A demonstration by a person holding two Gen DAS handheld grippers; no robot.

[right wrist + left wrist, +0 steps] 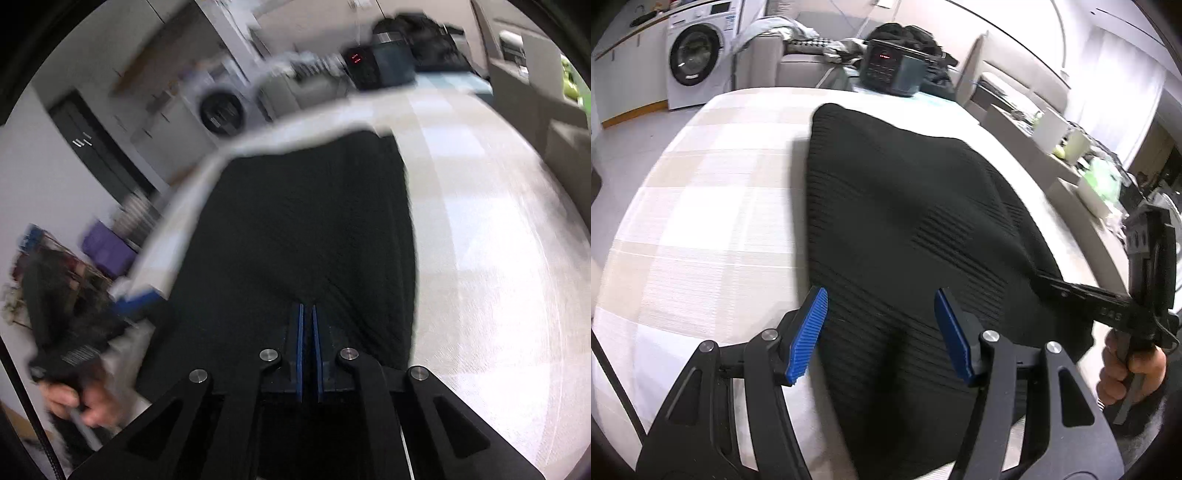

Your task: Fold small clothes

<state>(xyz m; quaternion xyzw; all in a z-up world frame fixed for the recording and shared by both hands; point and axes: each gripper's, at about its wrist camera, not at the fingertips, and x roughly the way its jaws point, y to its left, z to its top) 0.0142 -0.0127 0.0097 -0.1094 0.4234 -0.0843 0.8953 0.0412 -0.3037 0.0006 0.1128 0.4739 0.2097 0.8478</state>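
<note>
A black ribbed knit garment (905, 206) lies on a table covered with a beige and white checked cloth (713, 192). My left gripper (881, 299) is open, its blue pads above the garment's near edge with nothing between them. My right gripper (307, 314) is shut on the near edge of the garment (306, 229), which stretches away from its blue pads; that view is blurred. The right gripper also shows in the left wrist view (1045, 282), pinching the garment's right corner. The left gripper shows blurred in the right wrist view (122, 302).
A dark appliance with a red display (890, 68) stands at the table's far end beside dark clothes (923, 37). A washing machine (696, 55) stands far left. A counter with containers (1082, 158) runs along the right.
</note>
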